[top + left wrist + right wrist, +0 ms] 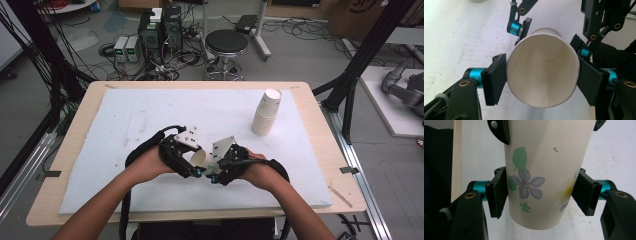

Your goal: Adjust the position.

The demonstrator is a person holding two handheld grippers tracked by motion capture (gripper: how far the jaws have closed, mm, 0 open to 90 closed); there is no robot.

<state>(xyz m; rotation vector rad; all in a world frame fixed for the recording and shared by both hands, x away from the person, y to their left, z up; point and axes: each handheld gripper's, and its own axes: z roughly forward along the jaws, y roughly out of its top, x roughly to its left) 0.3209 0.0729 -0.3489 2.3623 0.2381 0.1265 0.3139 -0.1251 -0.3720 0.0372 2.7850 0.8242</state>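
High view: left gripper (196, 167) and right gripper (214, 171) both clamp one flowered paper cup (198, 158) at the foam board's (125, 120) six o'clock; stacked cups (266, 112) stand toward two o'clock.

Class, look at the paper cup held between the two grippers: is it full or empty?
Empty. The left gripper view looks straight into the paper cup, whose bare white inside is visible down to the bottom, with no liquid or object inside.
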